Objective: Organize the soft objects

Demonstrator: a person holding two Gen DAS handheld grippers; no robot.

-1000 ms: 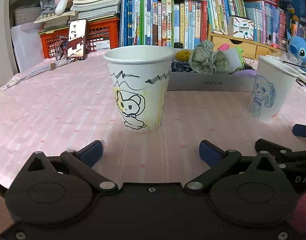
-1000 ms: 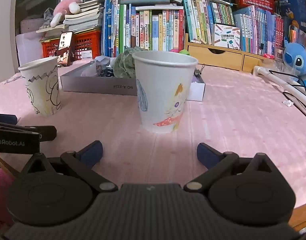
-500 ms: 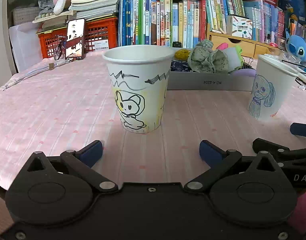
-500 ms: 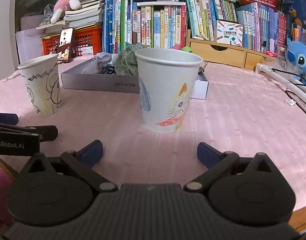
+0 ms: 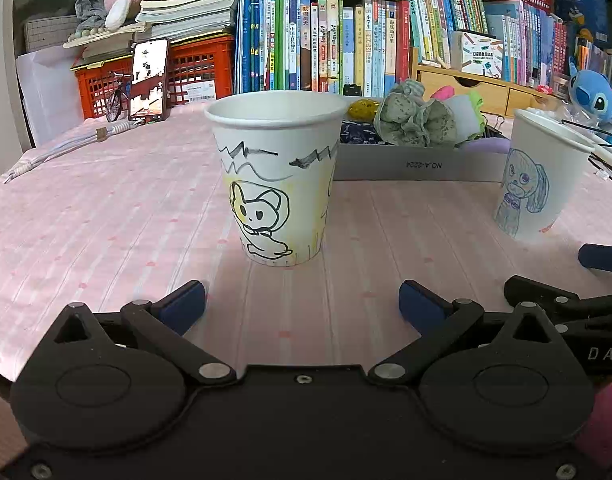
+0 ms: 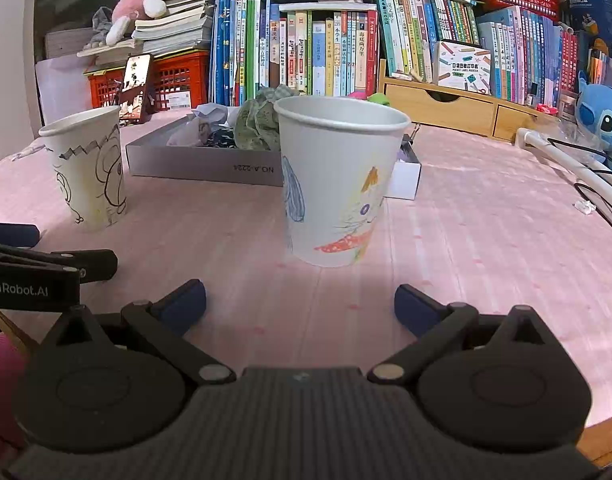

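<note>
A grey shallow box (image 5: 418, 166) at the back of the pink table holds soft things: a green crumpled cloth (image 5: 414, 120), a yellow piece (image 5: 362, 107) and pink and white pieces. The box also shows in the right wrist view (image 6: 201, 164). A paper cup with a bear drawing (image 5: 275, 176) stands just ahead of my open, empty left gripper (image 5: 301, 304). A paper cup with a coloured drawing (image 6: 338, 184) stands just ahead of my open, empty right gripper (image 6: 299, 302). Each cup also shows in the other view, the bear cup (image 6: 87, 168) and the coloured cup (image 5: 542, 176).
A row of books (image 5: 346, 40), a red crate (image 5: 193, 72), a phone (image 5: 147, 80) and a wooden drawer unit (image 6: 458, 108) line the back. A blue plush (image 6: 600, 116) and cables (image 6: 586, 184) lie at the right. A white cable (image 5: 65, 144) lies at the left.
Both grippers have crept slightly forward toward their cups. Both stay open and the cups have not moved.
</note>
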